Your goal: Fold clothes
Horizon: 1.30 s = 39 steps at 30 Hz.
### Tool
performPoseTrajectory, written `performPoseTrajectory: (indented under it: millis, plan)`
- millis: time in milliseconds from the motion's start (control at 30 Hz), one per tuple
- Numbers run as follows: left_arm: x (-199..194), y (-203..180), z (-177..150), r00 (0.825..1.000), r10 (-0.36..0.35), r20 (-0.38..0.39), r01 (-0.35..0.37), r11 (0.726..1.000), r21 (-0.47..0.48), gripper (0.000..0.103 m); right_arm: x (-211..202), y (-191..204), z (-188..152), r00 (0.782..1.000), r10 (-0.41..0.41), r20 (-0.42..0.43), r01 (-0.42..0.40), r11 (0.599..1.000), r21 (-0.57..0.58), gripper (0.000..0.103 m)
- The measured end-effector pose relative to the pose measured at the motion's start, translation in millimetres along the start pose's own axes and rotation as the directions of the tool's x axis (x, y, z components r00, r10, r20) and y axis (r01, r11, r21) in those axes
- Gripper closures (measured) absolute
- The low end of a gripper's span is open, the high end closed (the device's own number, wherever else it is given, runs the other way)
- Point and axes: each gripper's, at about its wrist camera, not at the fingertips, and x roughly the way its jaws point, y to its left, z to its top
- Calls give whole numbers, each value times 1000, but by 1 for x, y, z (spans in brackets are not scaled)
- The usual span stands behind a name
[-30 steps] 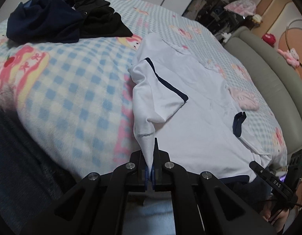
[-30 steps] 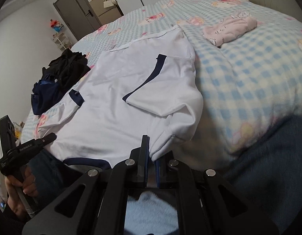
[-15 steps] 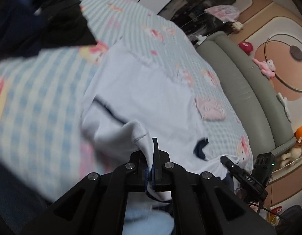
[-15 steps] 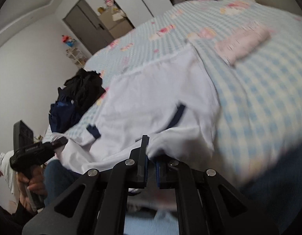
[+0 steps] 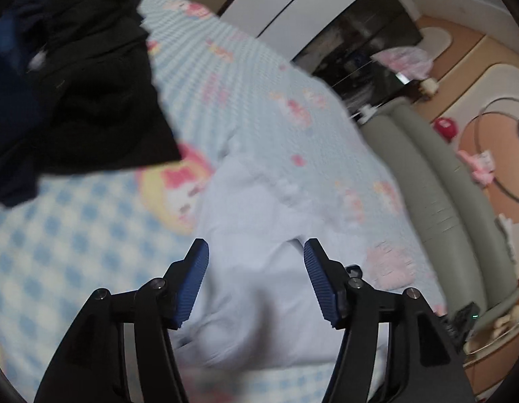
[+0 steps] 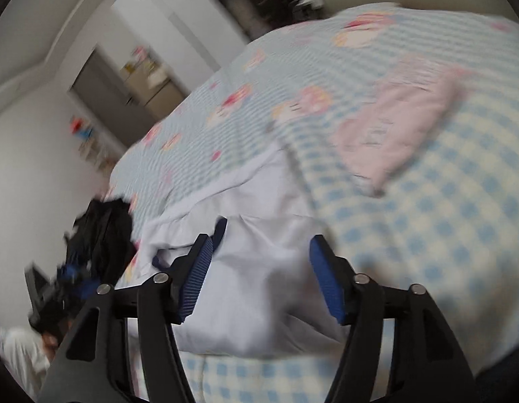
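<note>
1. On the bed (image 5: 91, 235), over a blue-and-white checked cover with pink cartoon prints, lies the white shirt (image 5: 259, 268), bunched into soft folds near the front edge.
2. Left gripper (image 5: 254, 282): its fingers are spread wide with nothing between the ribbed blue pads (image 5: 192, 285). The shirt shows in the gap and beyond it; the blur hides whether a pad touches the cloth.
3. Right gripper (image 6: 261, 275): its fingers are also spread wide and hold nothing. The shirt (image 6: 259, 268) fills the space between them and looks to lie under them, not pinched.
4. From the right view, a dark navy trim strip (image 6: 221, 231) shows on the shirt just beyond the left-hand pad (image 6: 195, 278), and a fold line runs across the fabric above it.
5. A pink garment (image 6: 394, 127) lies flat on the cover, to the right of the shirt and apart from it. In the left view it appears as a pale pink patch (image 5: 390, 262) near the right finger.
6. A dark pile (image 5: 78, 84) of black and navy clothes sits at the far left of the bed, apart from the shirt. The right view shows the same pile (image 6: 101, 235) at the left edge.
7. A grey padded headboard (image 5: 444, 201) borders the bed on the right in the left view.
8. Both views are motion-blurred, so fine detail of the shirt's folds cannot be made out.
</note>
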Motion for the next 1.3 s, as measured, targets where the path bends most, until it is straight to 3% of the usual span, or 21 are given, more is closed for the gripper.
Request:
performPoseTrajectory:
  millis: [33, 133, 267, 333, 433, 567, 633, 667, 700, 833, 933, 1000, 1067, 1167, 1200, 1233, 1300]
  plan:
    - [4, 8, -6, 999, 25, -24, -25, 1000, -5, 42, -2, -6, -3, 1000, -11, 2, 11, 1000, 16, 39]
    - [14, 25, -28, 995, 26, -101, -32, 998, -54, 42, 15, -22, -17, 993, -54, -103, 57, 998, 31, 39]
    - [29, 28, -37, 979, -30, -203, 14, 997, -81, 40, 24, -30, -29, 996, -17, -93, 28, 993, 117, 28]
    - [33, 27, -36, 969, -45, -243, 27, 997, -79, 42, 26, -22, -32, 994, -27, -109, 37, 996, 84, 27]
    - [24, 28, -37, 972, -59, -226, 36, 994, -104, 40, 28, -11, -34, 991, -37, -130, 43, 998, 40, 27]
    - [18, 30, -48, 978, -63, -198, 41, 993, -114, 42, 33, -18, -35, 985, 30, -171, -18, 997, 69, 27]
    - [26, 22, -53, 982, 5, -187, -16, 998, -57, 72, 40, -18, -38, 985, 4, -172, -1, 1000, 22, 41]
    - [26, 16, -53, 983, 46, -176, -53, 998, -32, 84, 44, -18, -40, 985, -8, -171, 8, 1000, -1, 60]
    - [21, 9, -52, 986, 60, -158, -64, 998, -16, 86, 45, -18, -41, 986, -16, -167, 13, 1000, -17, 74]
    - [-20, -20, -53, 996, 41, -73, -38, 998, 52, 87, -2, -4, -37, 997, 33, -76, -34, 999, -11, 85]
    - [-47, -28, -59, 998, 26, -65, -22, 997, 70, 87, -42, 6, -43, 996, 78, -38, -79, 997, -26, 85]
    - [-60, -20, -69, 996, 35, -78, -30, 998, 57, 87, -54, -7, -54, 989, 128, -70, -125, 991, 50, 84]
    - [-58, -5, -80, 986, 84, -145, -78, 996, 46, 86, -44, -26, -67, 973, 184, -140, -161, 974, 162, 81]
    - [-55, 10, -92, 967, 135, -214, -134, 991, 19, 81, -26, -49, -85, 965, 85, -247, -41, 983, 178, 77]
    - [-54, 14, -96, 961, 148, -233, -150, 989, 10, 76, -29, -51, -85, 965, 102, -240, -53, 978, 201, 74]
    - [-58, 14, -97, 961, 165, -223, -167, 986, 11, 74, -34, -48, -82, 971, 88, -224, -45, 981, 191, 70]
    - [-76, 5, -89, 977, 171, -129, -168, 985, 38, 73, -52, -31, -71, 989, -23, -147, 34, 997, 73, 65]
